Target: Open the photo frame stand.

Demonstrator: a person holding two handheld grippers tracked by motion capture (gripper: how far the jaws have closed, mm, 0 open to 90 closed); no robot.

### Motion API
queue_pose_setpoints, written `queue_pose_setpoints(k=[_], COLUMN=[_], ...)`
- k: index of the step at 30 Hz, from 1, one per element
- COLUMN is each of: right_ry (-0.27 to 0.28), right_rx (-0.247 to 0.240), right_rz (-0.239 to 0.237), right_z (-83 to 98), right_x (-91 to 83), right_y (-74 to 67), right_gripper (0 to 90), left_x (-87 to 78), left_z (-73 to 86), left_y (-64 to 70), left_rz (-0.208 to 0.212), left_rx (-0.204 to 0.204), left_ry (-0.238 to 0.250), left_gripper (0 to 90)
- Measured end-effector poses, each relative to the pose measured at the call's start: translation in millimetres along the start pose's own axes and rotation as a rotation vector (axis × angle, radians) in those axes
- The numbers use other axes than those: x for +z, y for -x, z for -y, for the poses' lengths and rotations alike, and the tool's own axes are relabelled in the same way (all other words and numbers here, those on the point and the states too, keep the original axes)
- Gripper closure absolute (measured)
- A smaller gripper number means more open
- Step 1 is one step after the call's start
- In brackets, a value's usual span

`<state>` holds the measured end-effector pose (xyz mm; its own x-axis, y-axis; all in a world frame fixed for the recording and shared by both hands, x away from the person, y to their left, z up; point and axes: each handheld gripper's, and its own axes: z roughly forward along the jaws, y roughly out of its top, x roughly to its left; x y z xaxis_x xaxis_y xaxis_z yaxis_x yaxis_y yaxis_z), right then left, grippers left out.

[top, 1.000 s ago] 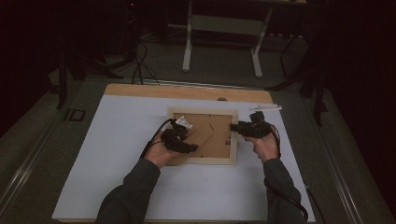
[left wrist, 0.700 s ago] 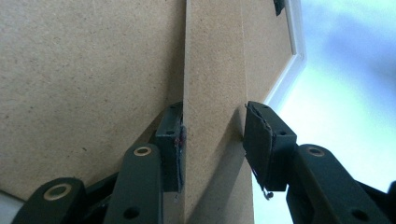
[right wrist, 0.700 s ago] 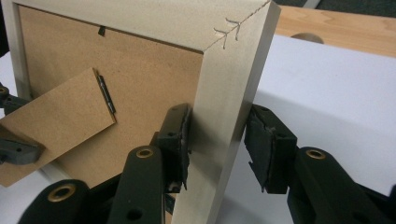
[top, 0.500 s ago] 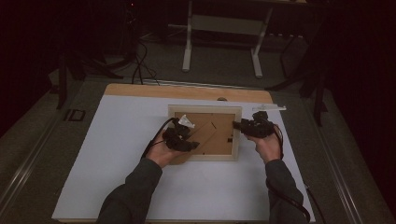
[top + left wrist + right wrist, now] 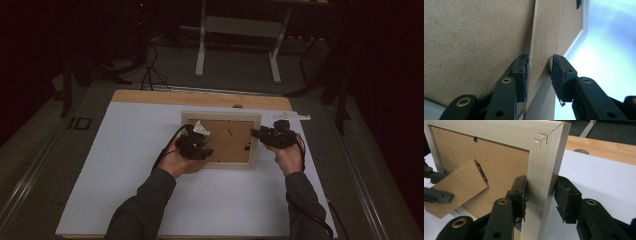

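Left hand-held gripper (image 5: 196, 148): over the brown back of the picture frame (image 5: 221, 141), near its left side; its jaws have just been closing, with the fold-out stand (image 5: 544, 50) between them. In the left gripper view one pad sits against the stand's edge, while the other pad stands a little way off it, so the jaws are spread and do not pinch it.
Right hand-held gripper (image 5: 272, 136): at the frame's right rail (image 5: 544, 190), which runs up between its jaws. The inner pad lies against the rail; the outer pad shows a narrow gap to the rail's outer face, so I cannot tell if it is clamped.
Fold-out stand: a strip of brown board hinged to the backing, swung slightly out from it in the right gripper view.
Picture frame: face down near the middle of the white sheet (image 5: 125, 165), its pale wooden rim around the brown backing; the right gripper view shows the mitred corner (image 5: 544, 138) with staple marks.
White scrap (image 5: 201, 128): on the frame's upper left, just above the left hand-held gripper.
Bench (image 5: 200, 97): a bare wooden strip beyond the white sheet.
Forearms: dark sleeves come in from the bottom edge, one on each side of the frame.
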<state>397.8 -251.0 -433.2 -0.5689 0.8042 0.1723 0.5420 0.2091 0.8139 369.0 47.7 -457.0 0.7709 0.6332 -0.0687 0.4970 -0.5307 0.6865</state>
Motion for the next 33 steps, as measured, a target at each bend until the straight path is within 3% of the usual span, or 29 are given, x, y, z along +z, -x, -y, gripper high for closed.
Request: queue_pose_setpoints(k=[7, 33], right_ry=[0.024, 0.066], right_rx=[-0.015, -0.053], right_rz=[-0.002, 0.040], right_z=[-1.0, 0.7], right_x=[-5.9, -13.1], right_y=[-1.3, -9.7], right_gripper=[61.9, 62.3], left_x=[0.6, 3.8], left_z=[-1.4, -4.1], left_y=[2.1, 1.8], left_rz=[-0.051, -0.098], left_rx=[0.010, 0.024], left_ry=[0.014, 0.014], left_gripper=[68.5, 69.7])
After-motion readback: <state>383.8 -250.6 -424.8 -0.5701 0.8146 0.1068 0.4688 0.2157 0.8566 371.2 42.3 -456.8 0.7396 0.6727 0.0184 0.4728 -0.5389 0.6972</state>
